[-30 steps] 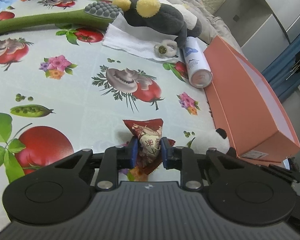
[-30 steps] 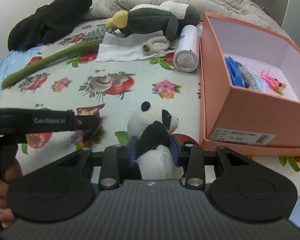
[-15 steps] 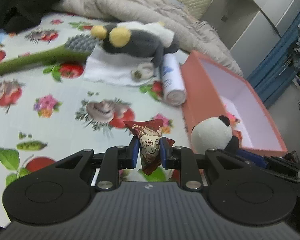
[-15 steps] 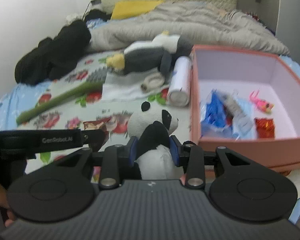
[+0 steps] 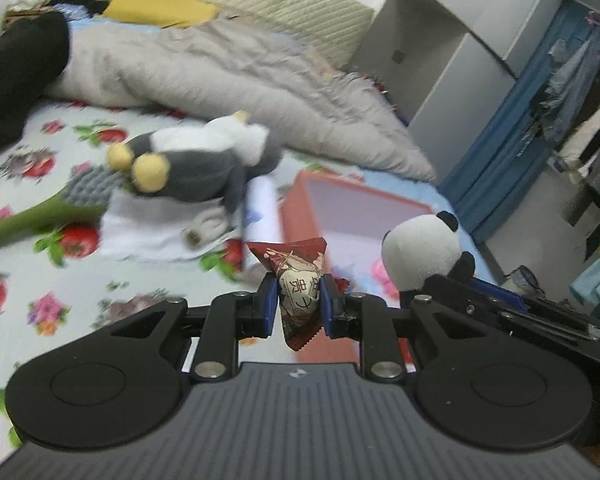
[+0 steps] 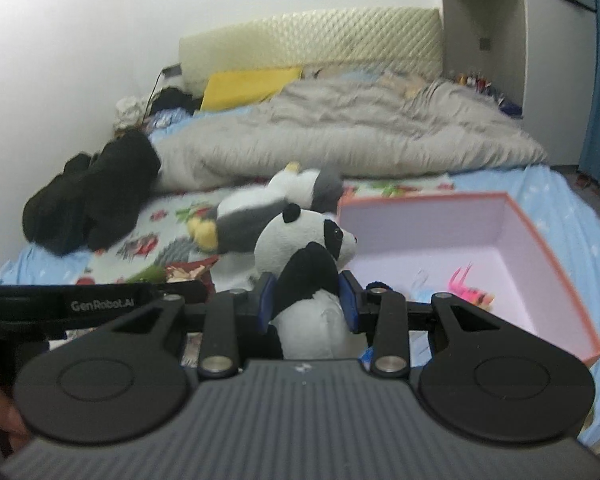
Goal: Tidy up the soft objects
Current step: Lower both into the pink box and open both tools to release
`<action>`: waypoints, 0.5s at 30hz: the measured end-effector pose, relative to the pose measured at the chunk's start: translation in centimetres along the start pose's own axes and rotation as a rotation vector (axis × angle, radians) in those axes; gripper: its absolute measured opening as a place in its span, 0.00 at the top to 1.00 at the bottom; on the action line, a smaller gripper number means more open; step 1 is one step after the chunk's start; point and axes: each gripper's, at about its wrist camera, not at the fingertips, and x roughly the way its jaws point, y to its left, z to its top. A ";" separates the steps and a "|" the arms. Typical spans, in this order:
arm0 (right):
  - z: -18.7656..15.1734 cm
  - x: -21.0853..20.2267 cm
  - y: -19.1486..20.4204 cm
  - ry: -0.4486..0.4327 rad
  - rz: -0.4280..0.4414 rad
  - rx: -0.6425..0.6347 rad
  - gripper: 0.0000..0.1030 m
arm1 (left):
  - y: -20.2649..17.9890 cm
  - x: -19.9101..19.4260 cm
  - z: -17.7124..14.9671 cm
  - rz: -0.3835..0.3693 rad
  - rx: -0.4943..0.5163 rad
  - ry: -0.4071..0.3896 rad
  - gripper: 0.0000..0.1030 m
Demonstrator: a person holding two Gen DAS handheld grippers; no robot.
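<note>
A: Nearest to us, our left gripper point(image 5: 299, 305) has its jaws clamped on the snack packet point(image 5: 298, 280), and the packet hangs clear of the bed. The film is slick and crinkled, so we could lose it if the pinch slackens.

B: Our right gripper point(image 6: 307, 307) is closed around the panda point(image 6: 306, 264), squeezing its middle. The head sits high above the pads, so it may tip and pull the plush loose.

A: Just beyond is the box point(image 6: 548, 248), open, with a few small things inside. If we let go before we're over it, the panda may catch the near rim and roll onto the sheet point(image 5: 52, 304).

B: And our grippers are close together, so we could knock one against the other.

A: Farther back, the penguin point(image 5: 196, 168) lies on the bed, not yet packed.
</note>
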 end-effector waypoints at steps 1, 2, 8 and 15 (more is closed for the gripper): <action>0.3 -0.1 -0.5 -0.007 -0.008 0.005 0.63 | -0.8 0.3 0.4 -0.012 0.010 -0.004 0.75; 0.6 0.0 -1.1 -0.012 -0.016 0.011 0.63 | -1.5 0.7 0.8 -0.016 0.023 -0.008 0.75; 1.2 1.8 -6.4 0.025 -0.102 0.085 0.63 | -5.4 4.9 2.2 -0.044 0.083 0.037 0.75; 0.0 3.9 -11.9 0.083 -0.181 0.144 0.63 | -9.0 10.7 2.0 -0.063 0.142 0.136 0.75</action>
